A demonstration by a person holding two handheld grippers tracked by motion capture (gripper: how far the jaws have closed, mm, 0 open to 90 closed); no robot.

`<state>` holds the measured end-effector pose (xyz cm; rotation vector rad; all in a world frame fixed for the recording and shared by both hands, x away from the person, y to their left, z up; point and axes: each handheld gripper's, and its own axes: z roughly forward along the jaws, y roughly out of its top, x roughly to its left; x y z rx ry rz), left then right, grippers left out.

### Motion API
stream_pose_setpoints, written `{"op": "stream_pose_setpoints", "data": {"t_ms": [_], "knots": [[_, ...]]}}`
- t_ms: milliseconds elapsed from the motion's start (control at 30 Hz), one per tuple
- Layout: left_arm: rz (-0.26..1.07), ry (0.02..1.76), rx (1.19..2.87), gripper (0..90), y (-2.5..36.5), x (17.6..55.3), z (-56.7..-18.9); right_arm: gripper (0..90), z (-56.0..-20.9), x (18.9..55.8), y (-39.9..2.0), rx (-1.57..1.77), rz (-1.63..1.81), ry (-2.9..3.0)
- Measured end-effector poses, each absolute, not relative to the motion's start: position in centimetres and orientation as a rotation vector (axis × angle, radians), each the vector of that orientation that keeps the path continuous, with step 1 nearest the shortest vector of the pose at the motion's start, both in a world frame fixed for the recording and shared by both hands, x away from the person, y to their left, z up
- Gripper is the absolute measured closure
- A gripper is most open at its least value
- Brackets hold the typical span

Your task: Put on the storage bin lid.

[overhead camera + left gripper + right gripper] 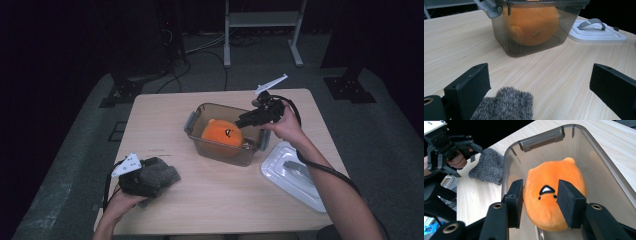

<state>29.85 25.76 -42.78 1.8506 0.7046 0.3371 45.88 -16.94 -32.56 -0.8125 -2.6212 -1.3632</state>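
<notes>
Right gripper view: with the plush (554, 202) lying in the bin (599, 162) at the bench's middle and the right gripper (540, 206) part-open, clear of it, lift straight out past the rim; left gripper (541, 87), wide, waits over the sock (506, 105) near the front-left corner.

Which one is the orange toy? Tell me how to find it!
Find the wooden table, then the see-through grey box with no lid near its middle. The orange toy sits inside it, round and soft with a tiny dark face. Nothing else is orange: the sock is grey and the lid white.
</notes>
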Motion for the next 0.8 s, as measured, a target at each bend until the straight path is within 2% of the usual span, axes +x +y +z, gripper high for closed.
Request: {"op": "stream_pose_setpoints", "data": {"t_ms": [200, 800], "knots": [[0.338, 0.708, 1.856, 2.4, 25.8, 29.9, -42.8, 47.2, -32.8, 44.8, -19.1, -0.841, -1.377, -2.610], [0.347, 0.720, 1.843, 2.4, 26.1, 29.7, -42.7, 42.3, -33.6, 41.8, -24.6, -0.919, -1.410, -2.616]]}}
